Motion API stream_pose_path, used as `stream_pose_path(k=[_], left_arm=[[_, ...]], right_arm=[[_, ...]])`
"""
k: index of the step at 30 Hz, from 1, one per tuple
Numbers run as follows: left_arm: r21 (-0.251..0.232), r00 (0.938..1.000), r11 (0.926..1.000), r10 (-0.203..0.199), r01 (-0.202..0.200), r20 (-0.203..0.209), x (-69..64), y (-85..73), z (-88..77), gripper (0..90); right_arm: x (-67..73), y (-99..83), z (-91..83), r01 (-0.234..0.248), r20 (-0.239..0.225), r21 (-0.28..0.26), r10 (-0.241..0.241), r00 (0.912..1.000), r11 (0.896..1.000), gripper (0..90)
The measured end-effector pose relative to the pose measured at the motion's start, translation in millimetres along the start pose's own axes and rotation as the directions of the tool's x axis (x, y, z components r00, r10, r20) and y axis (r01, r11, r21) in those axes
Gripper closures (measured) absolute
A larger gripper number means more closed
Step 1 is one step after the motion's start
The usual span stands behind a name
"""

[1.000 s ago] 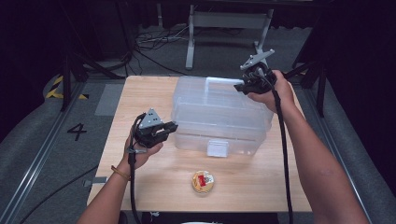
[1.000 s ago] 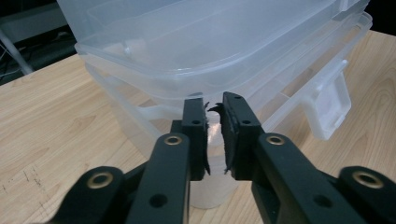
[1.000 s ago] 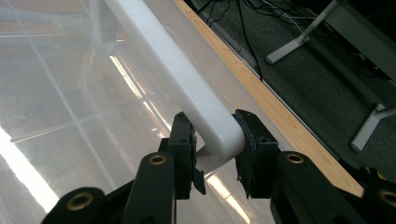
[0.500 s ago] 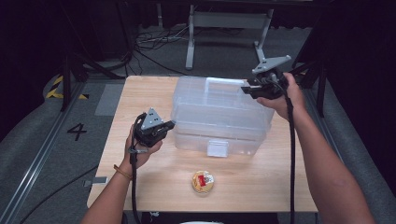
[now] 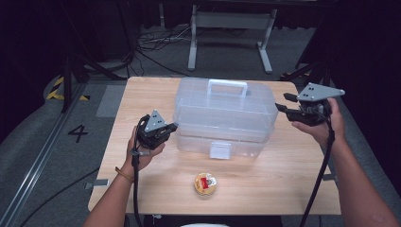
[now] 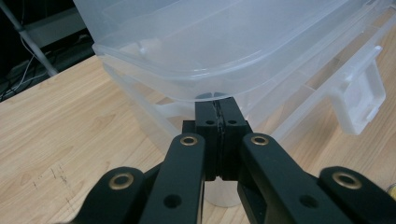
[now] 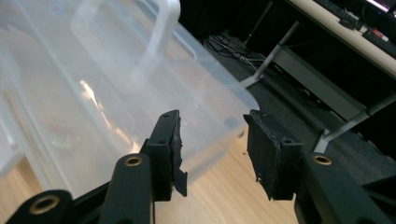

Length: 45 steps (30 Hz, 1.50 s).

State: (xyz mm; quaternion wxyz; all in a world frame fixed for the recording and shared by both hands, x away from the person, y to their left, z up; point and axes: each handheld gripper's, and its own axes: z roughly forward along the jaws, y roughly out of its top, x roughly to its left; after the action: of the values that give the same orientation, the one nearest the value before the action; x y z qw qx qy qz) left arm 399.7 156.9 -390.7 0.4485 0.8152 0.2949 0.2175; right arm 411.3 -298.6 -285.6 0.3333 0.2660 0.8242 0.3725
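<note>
A clear plastic storage box [image 5: 222, 113] with a white handle [image 5: 228, 86] on its lid stands mid-table. My left gripper [image 5: 173, 126] is at the box's left front corner. In the left gripper view its jaws [image 6: 217, 109] are shut together, with their tips right under the lid's rim [image 6: 196, 91]. My right gripper [image 5: 282, 102] is held in the air just right of the box, apart from it. Its jaws [image 7: 212, 144] stand open with nothing between them, and the box's lid [image 7: 93, 84] lies behind them.
A small round tub [image 5: 206, 184] with something red in it sits near the front edge of the wooden table [image 5: 293, 179]. The box's front latch [image 5: 221, 149] faces the person. Cables and a metal stand [image 5: 227, 28] lie on the floor beyond the table.
My right gripper has moved from over the box's back right corner out to the right, off the box. The left gripper has stayed at the box's left side.
</note>
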Motion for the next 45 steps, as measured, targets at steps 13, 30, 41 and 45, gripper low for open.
stream_pose_path(k=[13, 30, 41, 45], left_arm=[[0.005, 0.9999, 0.9999, 0.011, -0.011, 0.0, 0.2, 0.3, 1.5, 89.8], [0.021, 0.9996, 0.9995, 0.022, -0.022, -0.014, -1.7, 1.6, 2.2, 89.9], [0.018, 0.9993, 0.9992, 0.036, -0.036, -0.011, -2.3, 2.2, -0.4, 89.4], [0.02, 0.9993, 0.9992, 0.034, -0.034, -0.013, -1.3, 1.5, -1.1, 82.5]], right_arm=[[15.1, -62.4, -1.7, -0.067, -0.057, -0.023, 0.066, 0.9962, 0.997, 52.9], [30.1, -96.2, 18.5, -0.097, -0.104, -0.043, 0.092, 0.9903, 0.994, 45.4], [44.7, -89.2, 25.5, -0.057, -0.079, -0.089, 0.05, 0.9956, 0.994, 44.8], [44.5, -91.8, 26.0, -0.07, -0.066, -0.118, 0.062, 0.9959, 0.991, 44.4]])
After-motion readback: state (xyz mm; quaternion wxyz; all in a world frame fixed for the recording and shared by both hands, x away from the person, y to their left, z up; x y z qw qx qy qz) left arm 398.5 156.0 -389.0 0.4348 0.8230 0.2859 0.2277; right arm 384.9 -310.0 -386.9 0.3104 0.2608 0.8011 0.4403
